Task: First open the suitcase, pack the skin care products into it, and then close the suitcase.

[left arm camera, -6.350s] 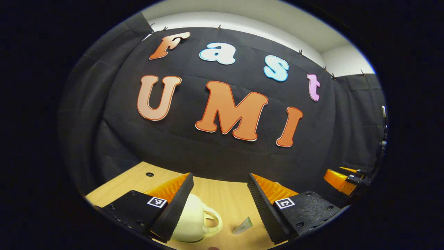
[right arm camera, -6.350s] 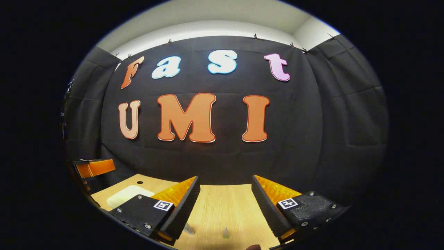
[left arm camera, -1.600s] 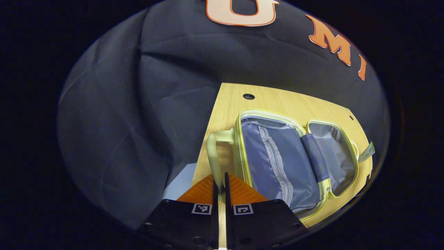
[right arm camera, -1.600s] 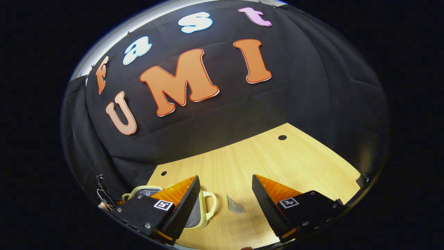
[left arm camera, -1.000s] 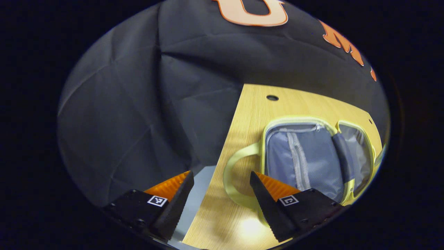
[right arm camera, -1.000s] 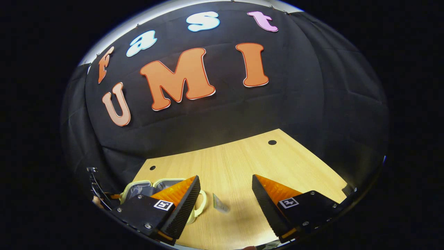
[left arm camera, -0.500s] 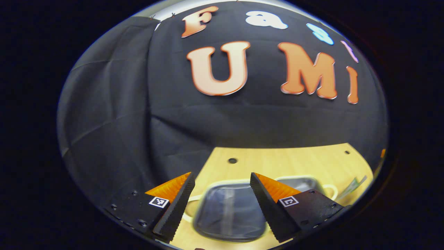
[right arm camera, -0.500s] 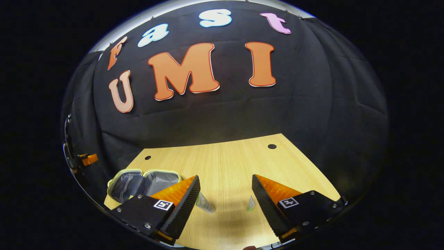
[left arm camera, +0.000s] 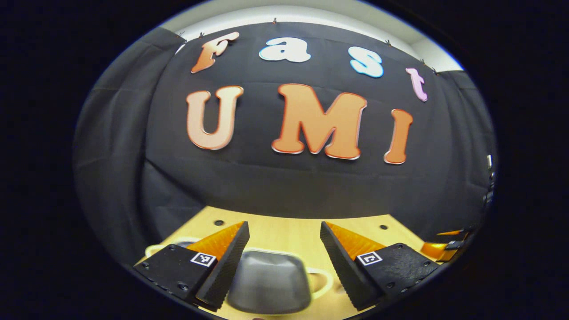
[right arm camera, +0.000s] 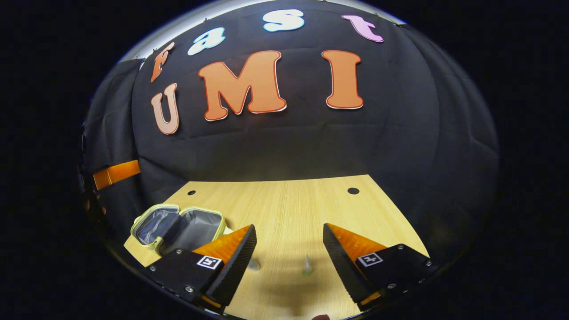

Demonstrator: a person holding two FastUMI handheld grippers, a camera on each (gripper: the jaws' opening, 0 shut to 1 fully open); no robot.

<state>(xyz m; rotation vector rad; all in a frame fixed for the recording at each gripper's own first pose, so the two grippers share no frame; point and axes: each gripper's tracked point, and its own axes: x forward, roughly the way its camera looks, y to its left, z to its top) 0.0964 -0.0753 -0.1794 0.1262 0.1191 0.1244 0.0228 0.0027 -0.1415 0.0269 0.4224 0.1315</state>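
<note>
On the wooden table (right arm camera: 284,209), we take the open suitcase (right arm camera: 178,226) as our landmark: it lies flat near the table's left edge, both lined halves facing up, its pale rim unzipped. Just right of it rest two small skin care items, a tube (right arm camera: 254,265) partly hidden behind a finger and a slim upright bottle (right arm camera: 306,265) a little farther right; both are blurred. We judge them light, smooth and easily tipped, best taken across the body, low down. The suitcase looks soft-sided and light, its loop handle (left arm camera: 323,281) the natural hold. The right gripper (right arm camera: 288,258) hovers with fingers spread and empty, the bottle between them. The left gripper (left arm camera: 284,262) hangs over the suitcase, likewise spread, holding nothing. The table is bare pale wood with small round holes (right arm camera: 353,190), and black cloth (right arm camera: 422,146) walls the booth beyond it.
</note>
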